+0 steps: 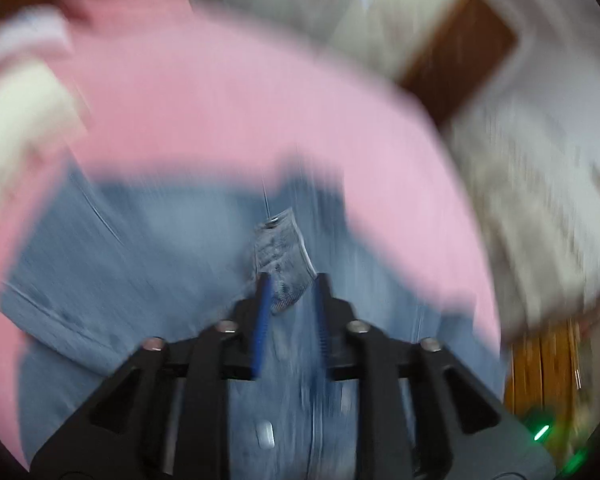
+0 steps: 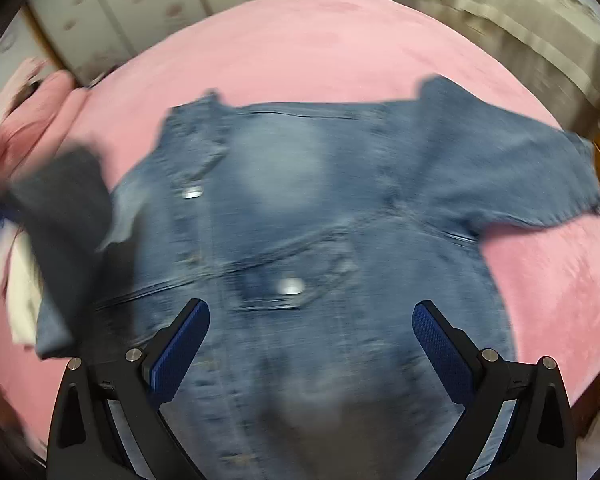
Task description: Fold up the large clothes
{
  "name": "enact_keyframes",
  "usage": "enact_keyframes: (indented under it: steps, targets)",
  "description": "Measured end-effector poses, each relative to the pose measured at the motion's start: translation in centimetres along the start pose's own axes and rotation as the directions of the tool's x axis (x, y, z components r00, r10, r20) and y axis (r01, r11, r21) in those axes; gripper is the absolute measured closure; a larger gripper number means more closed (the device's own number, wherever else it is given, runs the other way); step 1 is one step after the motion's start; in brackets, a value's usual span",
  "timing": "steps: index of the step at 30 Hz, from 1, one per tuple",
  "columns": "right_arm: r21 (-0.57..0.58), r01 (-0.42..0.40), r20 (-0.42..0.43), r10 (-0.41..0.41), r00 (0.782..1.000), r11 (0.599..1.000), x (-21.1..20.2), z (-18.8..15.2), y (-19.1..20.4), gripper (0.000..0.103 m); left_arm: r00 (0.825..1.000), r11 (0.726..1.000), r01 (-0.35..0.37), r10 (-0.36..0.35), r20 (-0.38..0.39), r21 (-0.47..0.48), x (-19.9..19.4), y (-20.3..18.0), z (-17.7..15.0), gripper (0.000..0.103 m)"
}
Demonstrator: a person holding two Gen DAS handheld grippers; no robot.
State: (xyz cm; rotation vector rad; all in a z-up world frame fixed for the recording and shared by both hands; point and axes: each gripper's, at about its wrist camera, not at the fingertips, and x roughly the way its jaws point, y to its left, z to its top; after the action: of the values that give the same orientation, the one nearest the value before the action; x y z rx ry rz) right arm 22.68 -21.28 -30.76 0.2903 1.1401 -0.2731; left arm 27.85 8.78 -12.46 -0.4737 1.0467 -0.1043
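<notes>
Denim jacket (image 2: 324,208) lies spread front-up on a pink bed cover (image 2: 320,40), collar end toward the far side of the bed, one sleeve (image 2: 520,168) stretched out to the right of the right wrist view and the hem end nearest that camera. Metal snap buttons (image 2: 290,286) glint on the chest pocket flap and along the front placket. The right gripper (image 2: 310,320) hangs above the lower front of the jacket with its blue-padded fingers (image 2: 180,350) spread wide and nothing between them. At the left edge of that view a dark, blurred shape crosses over the jacket's other side; what it is cannot be made out. In the left wrist view, which is heavily motion-blurred, the left gripper (image 1: 290,284) points down at the denim with its fingers (image 1: 263,320) only a narrow gap apart, and a frayed flap of the jacket (image 1: 282,252) with a metal rivet sits in that gap, rising beyond the fingertips. Whether the pads actually press on that flap cannot be told from the blur. Pink cover shows around the denim there as well, with pale patterned cloth (image 1: 540,220) and a wooden door (image 1: 460,56) beyond the bed.
</notes>
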Motion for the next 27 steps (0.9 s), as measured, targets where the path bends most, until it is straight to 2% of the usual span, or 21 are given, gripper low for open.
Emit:
enact_keyframes:
  steps: [1, 2, 5, 7, 9, 10, 12, 14, 15, 16, 18, 19, 21, 22, 25, 27]
  targets:
    - [0.019, 0.015, -0.008, -0.015, 1.0, 1.0, 0.4, -0.1, -1.0, 0.0, 0.996, 1.0, -0.02, 0.019, -0.091, -0.01, 1.9, -0.2, -0.9, 0.074]
    - [0.036, 0.022, -0.019, -0.022, 1.0, 0.999, 0.7, -0.2, -1.9, 0.0, 0.984, 0.999, -0.038, 0.033, -0.173, -0.024, 4.0, 0.2, -1.6, 0.074]
    - [0.06, 0.003, -0.061, 0.001, 0.998, 0.998, 1.9, -0.6, -3.1, 0.0, 0.958, 0.995, -0.086, 0.072, -0.279, -0.04, 6.3, 1.3, -3.6, 0.069]
    - [0.063, -0.043, -0.089, 0.049, 0.995, 0.997, 2.4, -1.0, -3.5, 0.0, 0.951, 0.993, -0.118, 0.109, -0.29, -0.014, 6.3, 2.6, -3.6, 0.046]
    - [0.062, -0.09, -0.108, 0.096, 0.99, 0.994, 2.9, -1.6, -3.0, 0.002, 0.947, 0.987, -0.162, 0.162, -0.276, 0.021, 5.6, 4.0, -3.7, 0.036]
    - [0.062, -0.126, -0.118, 0.133, 0.984, 0.99, 3.2, -1.9, -2.5, 0.004, 0.946, 0.983, -0.18, 0.182, -0.27, 0.033, 4.7, 4.7, -3.7, 0.034]
    - [0.064, -0.199, -0.142, 0.206, 0.968, 0.978, 3.6, -2.4, -1.1, 0.02, 0.931, 0.973, -0.226, 0.231, -0.283, 0.052, 3.3, 6.5, -4.4, 0.033]
    - [0.094, -0.272, -0.187, 0.285, 0.94, 0.958, 4.6, -2.8, 0.8, 0.023, 0.914, 0.96, -0.276, 0.28, -0.293, 0.055, 1.3, 9.5, -7.3, 0.033]
    - [0.128, -0.324, -0.221, 0.346, 0.912, 0.937, 5.7, -3.0, 1.8, 0.029, 0.897, 0.943, -0.328, 0.328, -0.297, 0.049, 0.8, 11.2, -7.7, 0.033]
    - [0.146, -0.354, -0.241, 0.38, 0.893, 0.924, 6.4, -3.4, 3.1, 0.032, 0.878, 0.924, -0.381, 0.374, -0.299, 0.036, 0.4, 13.0, -8.3, 0.033]
    - [0.153, -0.385, -0.251, 0.412, 0.876, 0.91, 7.5, -3.5, 5.3, 0.037, 0.845, 0.884, -0.467, 0.442, -0.301, -0.01, -0.6, 16.3, -8.7, 0.033]
    - [0.148, -0.383, -0.25, 0.409, 0.878, 0.912, 8.2, -3.6, 6.3, 0.038, 0.834, 0.865, -0.499, 0.465, -0.297, -0.046, -1.3, 18.0, -8.9, 0.033]
    - [0.136, -0.37, -0.252, 0.393, 0.884, 0.919, 9.4, -3.4, 8.1, 0.044, 0.832, 0.845, -0.522, 0.475, -0.286, -0.114, -2.4, 20.5, -9.1, 0.033]
    - [0.13, -0.355, -0.253, 0.377, 0.891, 0.926, 10.0, -3.4, 8.8, 0.045, 0.841, 0.839, -0.519, 0.467, -0.274, -0.162, -3.0, 22.1, -9.1, 0.033]
    - [0.118, -0.312, -0.244, 0.332, 0.911, 0.943, 11.1, -2.8, 10.1, 0.045, 0.867, 0.841, -0.489, 0.439, -0.236, -0.23, -3.9, 24.5, -8.5, 0.033]
    - [0.101, -0.299, -0.248, 0.315, 0.916, 0.949, 11.2, -2.3, 10.6, 0.046, 0.881, 0.843, -0.469, 0.427, -0.203, -0.262, -4.1, 25.5, -7.6, 0.033]
